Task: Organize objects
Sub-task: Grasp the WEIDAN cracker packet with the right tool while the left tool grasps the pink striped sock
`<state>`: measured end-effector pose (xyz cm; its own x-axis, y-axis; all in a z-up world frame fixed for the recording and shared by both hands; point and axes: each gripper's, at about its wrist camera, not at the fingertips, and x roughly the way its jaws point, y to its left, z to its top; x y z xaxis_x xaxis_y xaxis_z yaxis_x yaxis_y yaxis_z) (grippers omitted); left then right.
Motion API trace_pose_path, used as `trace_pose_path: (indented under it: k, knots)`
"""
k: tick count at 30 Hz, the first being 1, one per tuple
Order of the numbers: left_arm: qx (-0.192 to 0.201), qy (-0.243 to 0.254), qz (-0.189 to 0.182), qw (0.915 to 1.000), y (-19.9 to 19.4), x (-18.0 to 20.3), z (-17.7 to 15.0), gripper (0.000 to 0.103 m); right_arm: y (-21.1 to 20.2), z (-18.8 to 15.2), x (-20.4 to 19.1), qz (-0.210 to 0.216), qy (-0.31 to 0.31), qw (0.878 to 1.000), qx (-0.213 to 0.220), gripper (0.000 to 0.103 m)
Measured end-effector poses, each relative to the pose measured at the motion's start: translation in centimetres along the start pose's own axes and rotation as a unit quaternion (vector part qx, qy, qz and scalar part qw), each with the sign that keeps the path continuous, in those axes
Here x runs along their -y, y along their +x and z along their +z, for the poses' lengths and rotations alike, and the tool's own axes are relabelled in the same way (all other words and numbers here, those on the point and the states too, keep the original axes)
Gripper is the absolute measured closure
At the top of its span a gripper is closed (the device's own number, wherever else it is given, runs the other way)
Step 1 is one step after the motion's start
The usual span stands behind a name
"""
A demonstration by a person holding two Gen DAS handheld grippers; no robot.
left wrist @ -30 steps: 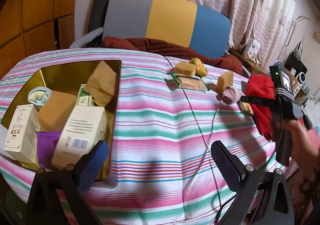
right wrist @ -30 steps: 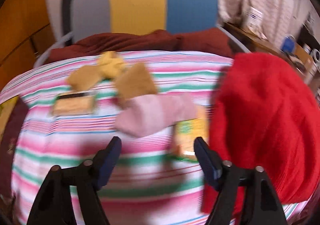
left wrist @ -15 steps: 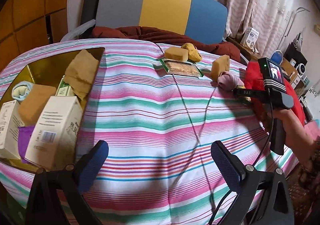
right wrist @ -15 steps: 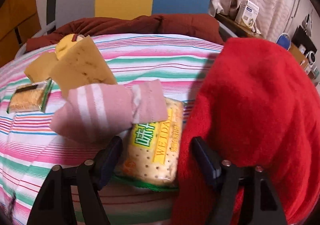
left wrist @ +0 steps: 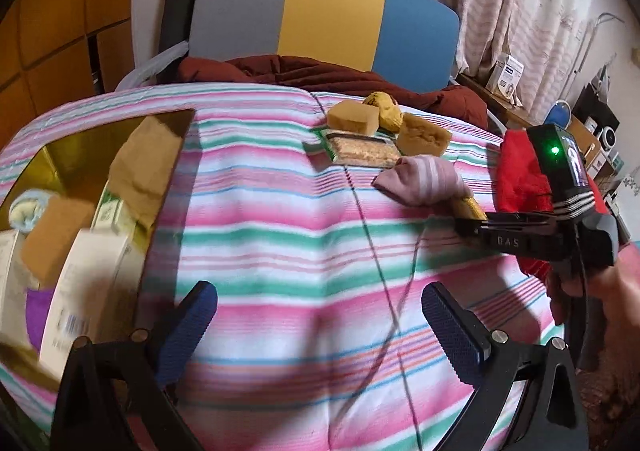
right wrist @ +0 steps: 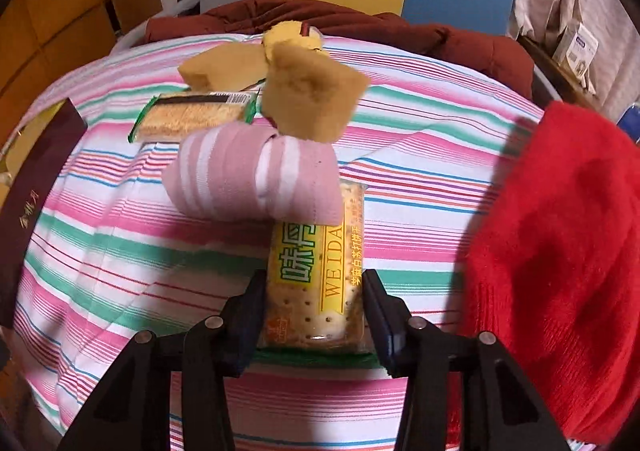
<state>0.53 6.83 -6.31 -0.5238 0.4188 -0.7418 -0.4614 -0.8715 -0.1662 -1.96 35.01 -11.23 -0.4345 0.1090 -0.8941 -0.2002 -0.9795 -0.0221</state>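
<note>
The right gripper (right wrist: 314, 315) has just been closing its jaws and now clamps the near end of a cracker packet (right wrist: 316, 271) lying on the striped cloth (right wrist: 120, 251), its far end tucked under a pink rolled sock (right wrist: 248, 181). The left gripper (left wrist: 320, 323) hangs over bare cloth beside the gold box (left wrist: 60, 159), jaws wide apart and empty.

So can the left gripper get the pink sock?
Probably yes. The left gripper is open and empty, with bare striped cloth between it and the pink sock, though the sock lies on the cracker packet.
</note>
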Motion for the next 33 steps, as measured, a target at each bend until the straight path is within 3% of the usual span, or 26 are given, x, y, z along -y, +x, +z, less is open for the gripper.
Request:
trace_pose_path:
  k: [6,16,23,28,31,32,33]
  knots:
    - [-0.008,0.046,0.005,0.9989,3.4,2.6,2.3,0.000,0.7,0.4,3.6,-0.031,0.059,0.998,-0.014,0.056]
    - [-0.024,0.129,-0.006,0.9913,8.3,6.9,5.3,0.000,0.6,0.1,5.3,-0.048,0.101,0.993,-0.027,0.055]
    - [0.013,0.243,0.032,0.9694,11.1,11.4,6.6,0.000,0.6,0.0,5.6,-0.037,0.115,0.992,-0.029,0.055]
    - [0.023,0.271,0.012,0.9623,12.9,12.4,6.8,0.000,0.6,0.1,6.2,-0.020,0.132,0.991,-0.033,0.055]
    - [0.011,0.287,-0.005,0.9577,14.3,13.3,6.8,0.011,0.9,0.2,6.1,-0.024,0.130,0.991,-0.034,0.055]
    - [-0.004,0.294,-0.015,0.9558,14.9,13.5,6.6,0.025,0.9,0.2,6.0,-0.025,0.129,0.991,-0.034,0.055]
    - [-0.014,0.296,-0.029,0.9547,15.3,13.6,6.5,0.030,0.9,0.2,6.0,-0.024,0.130,0.991,-0.034,0.054]
